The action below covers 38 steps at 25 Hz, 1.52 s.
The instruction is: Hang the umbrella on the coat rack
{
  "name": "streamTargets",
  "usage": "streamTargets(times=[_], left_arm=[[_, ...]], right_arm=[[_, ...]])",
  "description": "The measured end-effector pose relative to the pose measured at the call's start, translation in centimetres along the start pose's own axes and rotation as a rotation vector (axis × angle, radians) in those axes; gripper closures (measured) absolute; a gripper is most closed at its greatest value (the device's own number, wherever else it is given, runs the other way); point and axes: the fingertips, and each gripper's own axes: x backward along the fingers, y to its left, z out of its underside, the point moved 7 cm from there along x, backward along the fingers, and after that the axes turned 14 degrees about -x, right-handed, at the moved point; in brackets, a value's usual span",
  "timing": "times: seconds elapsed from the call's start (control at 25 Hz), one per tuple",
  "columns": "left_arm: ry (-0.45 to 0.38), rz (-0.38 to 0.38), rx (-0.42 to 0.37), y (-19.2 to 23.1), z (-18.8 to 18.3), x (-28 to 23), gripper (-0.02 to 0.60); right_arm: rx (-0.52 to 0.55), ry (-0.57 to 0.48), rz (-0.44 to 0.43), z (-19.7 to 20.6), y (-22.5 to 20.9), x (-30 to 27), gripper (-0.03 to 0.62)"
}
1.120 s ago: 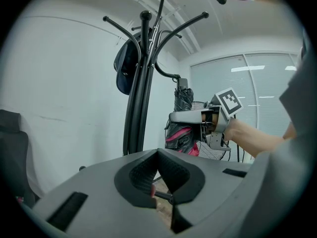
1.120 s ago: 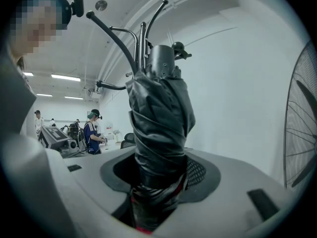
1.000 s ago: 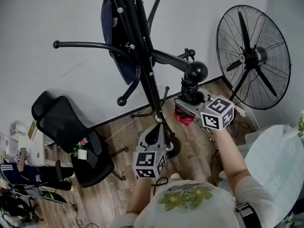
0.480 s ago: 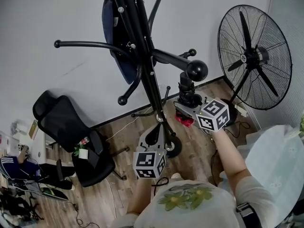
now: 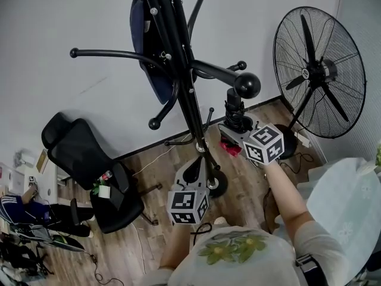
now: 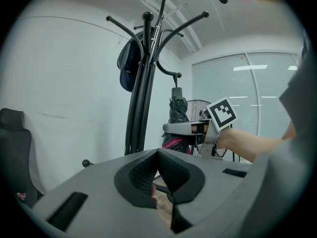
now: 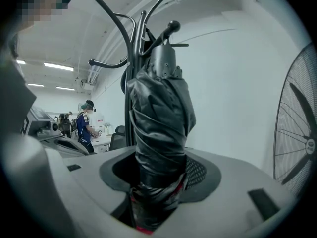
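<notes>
The black coat rack (image 5: 186, 97) fills the middle of the head view, its curved arms spreading left and right from the pole, with a dark blue bag (image 5: 147, 46) hanging on the far side near the white wall. To the right stands a large black pedestal fan (image 5: 318, 70), and to the left, on the wood floor, a black office chair (image 5: 80, 159). The folded black umbrella (image 5: 236, 119) stands upright just right of the pole, its top close under a knob-ended arm of the rack; whether it touches that arm cannot be told. The right gripper (image 5: 229, 137) grasps the umbrella around its lower part, where a red edge shows; its jaws are opening, with the wrapped cloth between them and the pads against it. The left gripper (image 5: 198, 159) is nearer the person and left of the umbrella, in front of the foot of the pole, its jaws clenched together on nothing.
</notes>
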Motion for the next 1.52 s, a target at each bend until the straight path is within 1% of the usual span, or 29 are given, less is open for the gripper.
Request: streamTargets(times=[0.24, 0.52, 0.88, 1.04, 1.28, 1.36, 1.4, 1.52], left_arm=[[0.002, -0.013, 0.001, -0.3, 0.0, 0.6, 0.574], [0.005, -0.018, -0.001, -1.2, 0.0, 1.2, 0.575], [0.006, -0.010, -0.003, -3.1, -0.2, 1.5, 0.575], [0.000, -0.009, -0.009, -4.3, -0.5, 1.9, 0.574], [-0.028, -0.016, -0.026, -5.9, -1.7, 2.7, 0.575], [-0.036, -0.016, -0.034, -6.5, -2.2, 3.1, 0.575], [-0.040, -0.016, -0.037, -6.8, -2.4, 3.2, 0.575], [-0.052, -0.017, -0.047, -7.9, -3.1, 3.8, 0.575]], right_arm=[[0.025, -0.013, 0.043, 0.0, -0.4, 0.4, 0.348], [0.040, -0.024, 0.096, 0.5, -0.6, 1.8, 0.286], [0.006, -0.025, 0.096, 2.2, -0.7, 5.2, 0.286], [-0.001, -0.053, 0.090, 2.4, -0.2, 7.5, 0.311], [-0.015, -0.125, 0.079, 2.4, 1.3, 10.9, 0.379], [-0.025, -0.134, 0.069, 2.8, 2.1, 11.7, 0.393], [-0.027, -0.134, 0.060, 3.0, 2.5, 12.1, 0.418], [-0.029, -0.130, 0.036, 3.7, 3.7, 13.1, 0.426]])
